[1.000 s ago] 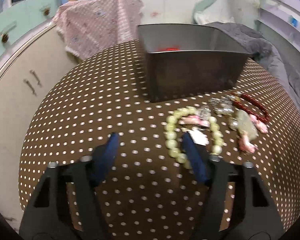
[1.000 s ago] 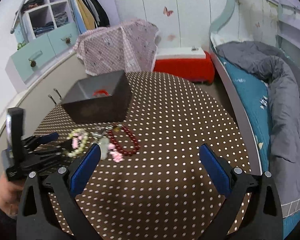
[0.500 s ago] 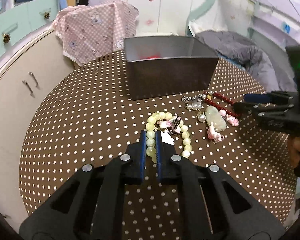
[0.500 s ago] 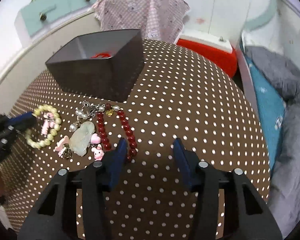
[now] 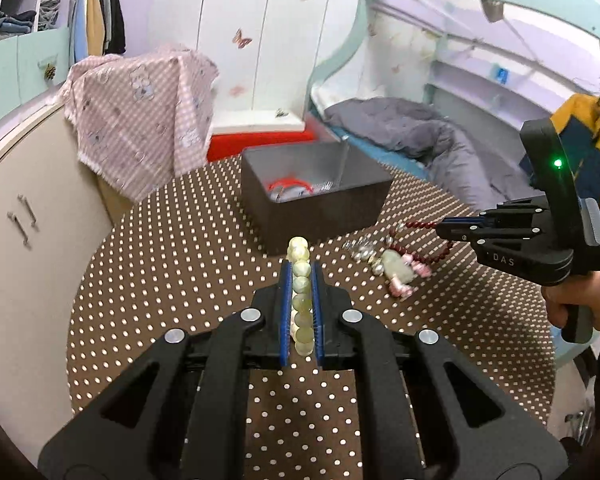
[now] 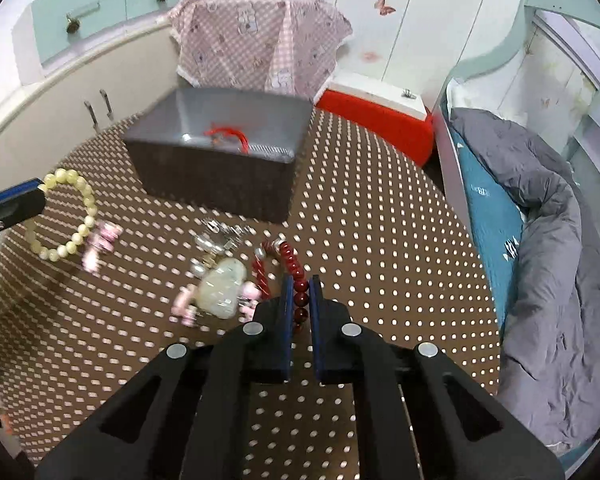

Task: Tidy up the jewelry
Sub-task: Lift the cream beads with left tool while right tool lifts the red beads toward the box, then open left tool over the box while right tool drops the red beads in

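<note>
The left tongs are clamped on the pale green bead bracelet, held clear above the dotted surface, and the right tongs are clamped on the dark red bead bracelet. Just beyond lie a jade pendant and silver pieces. Farther back stands the grey box, a red cord inside.

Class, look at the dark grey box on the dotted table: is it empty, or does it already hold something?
Not empty. The open-topped grey box already holds a red cord bracelet lying on its floor, visible from both wrist views.
</note>
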Tool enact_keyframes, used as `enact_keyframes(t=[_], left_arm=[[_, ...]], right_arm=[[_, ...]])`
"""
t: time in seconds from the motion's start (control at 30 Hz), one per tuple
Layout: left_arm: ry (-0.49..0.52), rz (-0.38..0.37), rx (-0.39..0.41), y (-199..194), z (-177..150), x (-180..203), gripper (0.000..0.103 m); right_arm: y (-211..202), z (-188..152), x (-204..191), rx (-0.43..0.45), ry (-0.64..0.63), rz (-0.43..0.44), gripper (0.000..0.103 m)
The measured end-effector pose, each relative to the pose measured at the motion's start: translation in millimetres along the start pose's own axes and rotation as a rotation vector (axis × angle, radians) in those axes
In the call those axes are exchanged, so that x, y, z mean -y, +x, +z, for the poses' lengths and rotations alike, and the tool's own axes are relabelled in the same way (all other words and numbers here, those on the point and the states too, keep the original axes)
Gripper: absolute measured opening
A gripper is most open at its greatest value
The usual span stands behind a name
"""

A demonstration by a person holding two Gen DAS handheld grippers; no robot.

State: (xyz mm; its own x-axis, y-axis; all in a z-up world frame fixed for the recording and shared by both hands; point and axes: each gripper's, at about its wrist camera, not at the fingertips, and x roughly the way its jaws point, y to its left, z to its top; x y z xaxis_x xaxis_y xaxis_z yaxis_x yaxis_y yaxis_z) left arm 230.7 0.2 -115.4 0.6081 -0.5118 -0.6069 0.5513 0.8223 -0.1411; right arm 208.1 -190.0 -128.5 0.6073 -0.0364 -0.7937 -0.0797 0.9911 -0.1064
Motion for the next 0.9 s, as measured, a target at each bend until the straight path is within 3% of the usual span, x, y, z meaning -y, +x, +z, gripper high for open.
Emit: enact_keyframes(t=[0.23, 0.57, 0.73, 0.9], left_arm=[[-0.032, -0.036, 0.078, -25, 22, -1, 0.009], [-0.074, -0.005, 0.165, -37, 85, 6, 0.009], [-0.082, -0.003, 0.149, -15, 119, 6, 0.009], [-0.088, 0.009, 0.102, 14, 132, 2, 0.009]], right_arm=[[-43, 32, 8, 0.091, -0.048, 0.059, 0.006], [-95, 106, 30, 0.305, -0.089, 0.247, 0.006], [-82, 134, 34, 0.323, -0.081, 0.299, 0.006], [-51, 151, 33, 0.278, -0.047, 0.33, 0.006]])
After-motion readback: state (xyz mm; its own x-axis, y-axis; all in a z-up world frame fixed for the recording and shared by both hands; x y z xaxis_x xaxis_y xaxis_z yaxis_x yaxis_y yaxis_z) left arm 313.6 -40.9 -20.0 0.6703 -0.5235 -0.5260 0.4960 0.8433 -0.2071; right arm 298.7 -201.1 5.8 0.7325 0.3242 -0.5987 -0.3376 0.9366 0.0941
